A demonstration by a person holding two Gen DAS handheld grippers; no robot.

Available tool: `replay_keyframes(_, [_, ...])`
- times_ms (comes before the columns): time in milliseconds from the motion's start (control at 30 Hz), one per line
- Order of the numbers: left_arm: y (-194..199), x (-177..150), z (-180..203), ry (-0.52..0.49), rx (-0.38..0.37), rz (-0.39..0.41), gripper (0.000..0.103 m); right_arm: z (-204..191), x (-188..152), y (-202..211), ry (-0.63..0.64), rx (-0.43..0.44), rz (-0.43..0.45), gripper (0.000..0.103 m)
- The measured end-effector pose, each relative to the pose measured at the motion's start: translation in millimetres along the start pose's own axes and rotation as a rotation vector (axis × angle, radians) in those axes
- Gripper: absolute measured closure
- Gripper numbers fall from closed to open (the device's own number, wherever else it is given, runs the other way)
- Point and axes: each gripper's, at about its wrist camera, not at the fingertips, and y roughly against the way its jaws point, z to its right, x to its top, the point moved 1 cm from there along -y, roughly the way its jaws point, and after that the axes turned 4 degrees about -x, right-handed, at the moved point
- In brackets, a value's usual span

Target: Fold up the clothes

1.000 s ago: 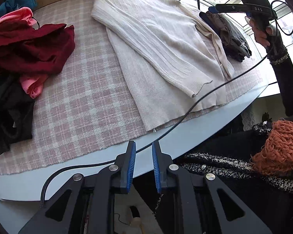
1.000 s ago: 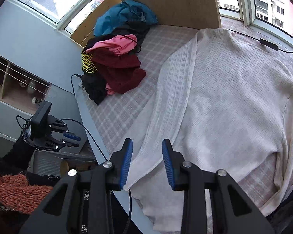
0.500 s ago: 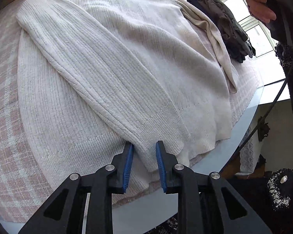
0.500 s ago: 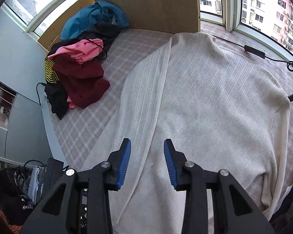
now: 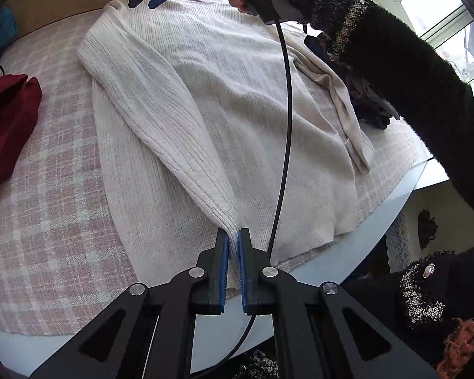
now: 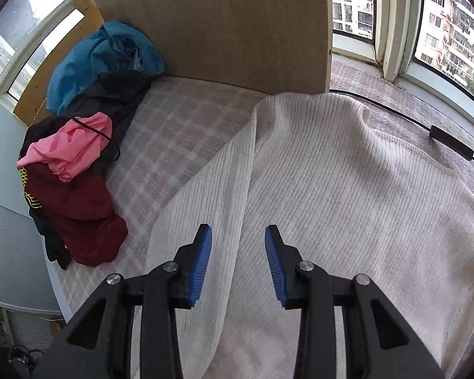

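Your left tongs have just closed on the sleeve cuff (sleeve running straight ahead up the cream sweater), while your right tongs hover open above its shoulder end.

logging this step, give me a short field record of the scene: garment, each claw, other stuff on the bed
garment: cream sweater spread flat on the checked blanket
left claw: has just been closing, now shut on the sweater's sleeve cuff near the bed edge
right claw: open, above the sweater's folded-in sleeve, holding nothing
clothes pile: pink, dark red, black and blue, left of the sweater in the right wrist view
cable: hangs across the sweater
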Motion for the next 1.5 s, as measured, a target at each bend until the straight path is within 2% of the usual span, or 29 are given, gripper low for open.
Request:
replay_keyframes(133, [-5.1,-2.0,-2.2,-0.008,0.009,-0.019,0.097,-7.9,23.2,-36.3,-0.002,0.003,-0.047,0.066])
replay_keyframes(267, [-6.2,-4.6,-4.1,-0.016,-0.001,-0.030,0.097,-9.0,28.2,-54.1,-0.006,0.024,-0.074,0.066])
replay_keyframes(300, [-5.3,-4.8,-4.8,-0.018,-0.005,-0.029,0.097,-9.5,27.0,-53.9,0.000,0.041,-0.075,0.070])
replay_keyframes(333, [-4.4,-5.1,-5.4,-0.019,-0.008,-0.029,0.097,-9.7,26.0,-52.5,0.004,0.064,-0.073,0.092])
replay_keyframes(367, [-3.0,-4.8,-6.7,-0.014,-0.014,-0.027,0.097,-9.7,24.8,-50.1,0.004,0.090,-0.070,0.096])
replay_keyframes(500, [7.7,-6.5,-14.9,0.006,-0.031,-0.019,0.097,-8.3,20.8,-24.4,0.011,0.123,-0.022,0.097])
replay_keyframes(700, [11.2,-13.5,-24.4,0.018,-0.040,-0.029,0.097,12.5,5.5,1.7,-0.030,0.127,0.036,0.097])
replay_keyframes(967, [-7.3,-17.5,-28.4,0.010,-0.044,-0.088,0.097,29.6,-5.2,-29.2,-0.036,0.014,-0.056,0.096])
replay_keyframes(1067, [-4.7,-20.0,-35.3,0.042,-0.054,-0.095,0.096,25.3,-2.8,-25.4,-0.017,-0.018,-0.057,0.089])
replay_keyframes(1133, [2.2,-21.8,-36.1,0.050,-0.055,-0.090,0.097,21.5,0.2,-11.8,-0.004,-0.064,-0.013,0.078])
replay_keyframes(1200, [9.5,-23.2,-37.5,0.055,-0.051,-0.084,0.097,8.6,3.4,4.2,0.040,-0.152,0.037,0.077])
replay_keyframes(1300, [23.0,-14.8,-46.1,0.043,-0.019,-0.058,0.097,-31.6,4.5,18.4,0.165,-0.096,0.055,0.077])
replay_keyframes(1367, [33.3,-2.0,-60.1,0.057,0.016,-0.024,0.097,-62.5,3.6,11.9,0.231,-0.084,0.014,0.076])
replay_keyframes(1433, [43.8,10.7,-74.1,0.063,0.039,0.015,0.097,-86.4,-2.8,-1.0,0.279,-0.081,-0.038,0.071])
replay_keyframes(1500, [50.0,22.1,-87.7,0.057,0.069,0.033,0.097,-99.8,-15.2,-18.2,0.321,-0.124,-0.092,0.070])
